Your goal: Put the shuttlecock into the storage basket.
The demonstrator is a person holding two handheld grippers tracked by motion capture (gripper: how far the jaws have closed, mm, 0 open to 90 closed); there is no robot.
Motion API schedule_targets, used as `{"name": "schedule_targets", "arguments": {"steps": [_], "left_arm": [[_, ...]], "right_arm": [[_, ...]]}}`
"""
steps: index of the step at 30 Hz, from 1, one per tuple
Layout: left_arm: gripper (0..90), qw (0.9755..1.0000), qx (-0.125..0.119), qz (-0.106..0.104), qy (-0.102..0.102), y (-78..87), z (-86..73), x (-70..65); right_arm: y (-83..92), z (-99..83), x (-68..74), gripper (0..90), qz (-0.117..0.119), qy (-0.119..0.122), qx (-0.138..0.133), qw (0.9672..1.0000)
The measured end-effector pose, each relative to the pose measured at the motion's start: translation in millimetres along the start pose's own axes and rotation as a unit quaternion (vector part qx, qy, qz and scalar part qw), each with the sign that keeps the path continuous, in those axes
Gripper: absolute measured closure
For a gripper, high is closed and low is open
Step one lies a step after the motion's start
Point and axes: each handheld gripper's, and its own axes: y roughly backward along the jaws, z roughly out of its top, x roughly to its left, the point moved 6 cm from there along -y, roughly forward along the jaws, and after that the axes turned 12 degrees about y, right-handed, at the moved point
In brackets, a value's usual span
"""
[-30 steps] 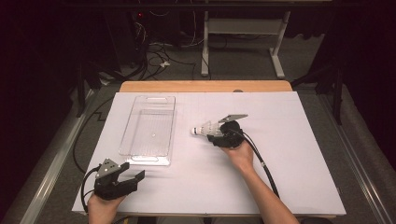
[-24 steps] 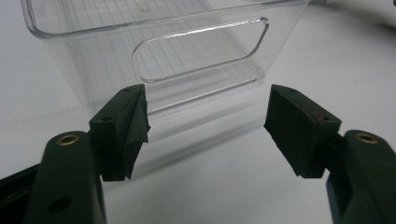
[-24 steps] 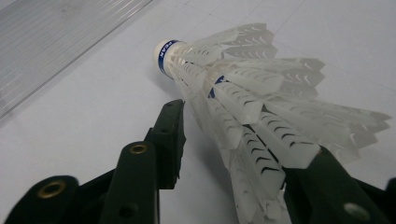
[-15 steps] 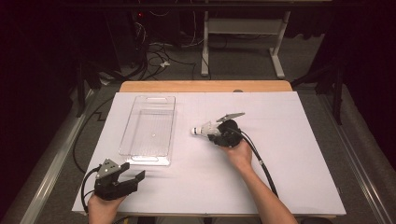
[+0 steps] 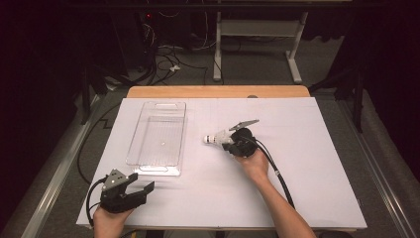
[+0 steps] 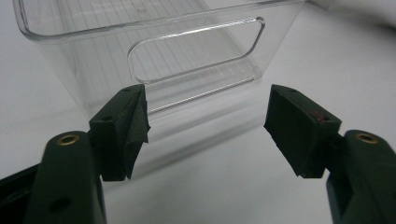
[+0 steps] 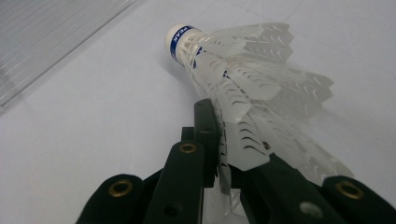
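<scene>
While the right gripper (image 5: 229,142) rests near the middle of the white table sheet (image 5: 317,168), its two black jaws have just been closing and now pinch the feathered skirt of a white plastic shuttlecock with a blue-banded cork tip (image 5: 217,138). In the right gripper view the shuttlecock (image 7: 243,79) points away toward eleven o'clock, its tip clear of the jaws and its skirt edge squeezed between the pads (image 7: 205,135). In the high view the tip points toward nine o'clock, at the long clear plastic bin with cut-out handles (image 5: 157,139), which lies well apart from it at the nine o'clock side. The shuttlecock sits low over the sheet; whether it touches the surface I cannot tell.

The left gripper (image 5: 143,190) rests at the seven o'clock corner of the sheet, near the bin's near end. In the left gripper view its jaws (image 6: 205,130) stand wide apart with nothing between them, facing the bin's handle wall (image 6: 196,46) at twelve o'clock, close to it but not touching.
</scene>
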Motion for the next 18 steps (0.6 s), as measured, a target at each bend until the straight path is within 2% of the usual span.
{"name": "schedule_targets", "arguments": {"steps": [11, 18], "left_arm": [[31.1, 1.0, 0.003, 0.001, 0.001, -1.6, 0.4, 1.2], [31.1, 1.0, 0.001, 0.0, 0.001, 0.2, 0.0, 1.4]], "right_arm": [[3.8, 0.0, -2.0, 89.4, 0.002, 0.007, 0.002, 1.0], [7.4, 0.9, -3.1, 89.4, 0.003, 0.003, -0.001, 1.0]]}}
